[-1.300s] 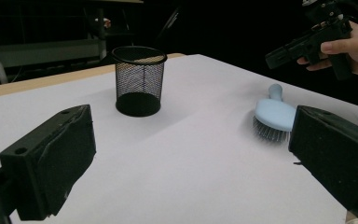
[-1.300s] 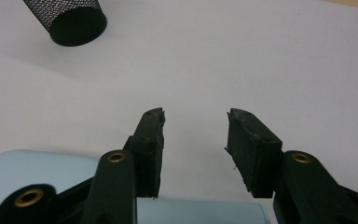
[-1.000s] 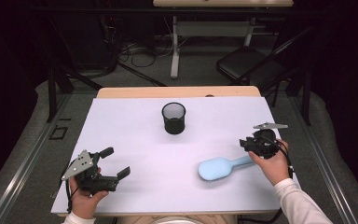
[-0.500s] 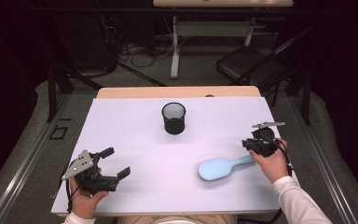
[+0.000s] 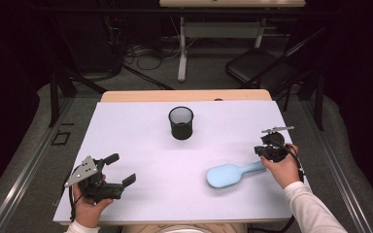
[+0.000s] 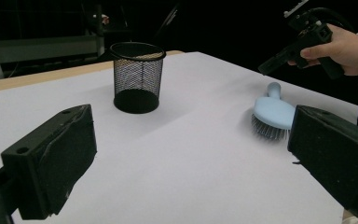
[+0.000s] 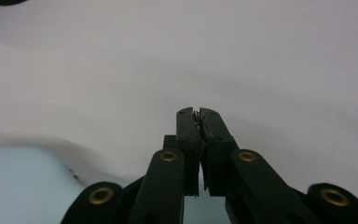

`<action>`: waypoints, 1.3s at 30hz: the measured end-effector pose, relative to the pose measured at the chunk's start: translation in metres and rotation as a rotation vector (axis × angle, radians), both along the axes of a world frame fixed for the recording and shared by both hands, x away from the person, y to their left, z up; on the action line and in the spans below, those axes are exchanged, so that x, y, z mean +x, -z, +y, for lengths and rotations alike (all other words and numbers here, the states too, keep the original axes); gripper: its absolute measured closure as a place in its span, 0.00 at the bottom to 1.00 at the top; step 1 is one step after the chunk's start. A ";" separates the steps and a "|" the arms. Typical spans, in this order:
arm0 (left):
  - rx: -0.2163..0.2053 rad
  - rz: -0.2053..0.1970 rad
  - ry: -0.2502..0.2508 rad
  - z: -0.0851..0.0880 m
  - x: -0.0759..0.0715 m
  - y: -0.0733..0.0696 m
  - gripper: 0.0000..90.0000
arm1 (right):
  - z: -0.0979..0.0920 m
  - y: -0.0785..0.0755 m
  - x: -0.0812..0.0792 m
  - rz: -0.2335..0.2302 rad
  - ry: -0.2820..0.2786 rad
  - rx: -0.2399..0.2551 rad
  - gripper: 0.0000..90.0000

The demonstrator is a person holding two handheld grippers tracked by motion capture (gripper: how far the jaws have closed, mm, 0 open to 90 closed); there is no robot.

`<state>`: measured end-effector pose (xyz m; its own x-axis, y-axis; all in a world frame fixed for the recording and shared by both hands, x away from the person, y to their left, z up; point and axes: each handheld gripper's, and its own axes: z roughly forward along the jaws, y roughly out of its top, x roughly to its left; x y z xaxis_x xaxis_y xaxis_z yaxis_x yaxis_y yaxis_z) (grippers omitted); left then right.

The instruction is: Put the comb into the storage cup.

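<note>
Brush: one, pale blue, lying bristles-down on the table at its right side. Its long axis runs left-right, handle toward the right gripper, whose jaws have just closed together above the handle. Left gripper spread apart, empty. One mesh cup.

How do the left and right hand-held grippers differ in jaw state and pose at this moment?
The left hand-held gripper has its jaws spread wide with nothing between them, while the right hand-held gripper has just closed its jaws together. The left one sits away from the light blue plastic brush; the right one is at the brush's handle end, though a grip on it cannot be confirmed. Both are black and each is held in a hand over the white table.
</note>
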<state>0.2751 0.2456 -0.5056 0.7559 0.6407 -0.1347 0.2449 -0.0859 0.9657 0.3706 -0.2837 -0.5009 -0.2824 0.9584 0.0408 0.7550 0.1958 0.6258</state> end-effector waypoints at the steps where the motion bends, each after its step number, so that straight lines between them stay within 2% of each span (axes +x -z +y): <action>1: 0.000 0.001 0.000 0.000 0.000 0.000 0.01 | 0.000 0.000 0.000 0.003 0.002 -0.006 0.98; 9: -0.003 0.001 0.003 0.000 0.000 0.001 0.02 | -0.002 0.007 0.003 0.052 0.007 -0.013 1.00; 12: -0.003 0.002 0.004 0.000 0.000 0.001 0.02 | -0.003 0.011 0.005 0.087 0.017 -0.018 1.00; 23: -0.006 0.009 0.011 0.000 0.001 0.001 0.02 | -0.009 0.020 0.010 0.134 0.040 -0.027 1.00; 39: -0.003 0.014 0.006 0.000 0.001 0.002 0.03 | -0.012 0.024 0.011 0.158 0.046 -0.030 1.00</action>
<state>0.2763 0.2455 -0.5075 0.7579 0.6356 -0.1469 0.2579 -0.0850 0.9624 0.3812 -0.2952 -0.5254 -0.2309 0.9716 0.0526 0.8522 0.1759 0.4928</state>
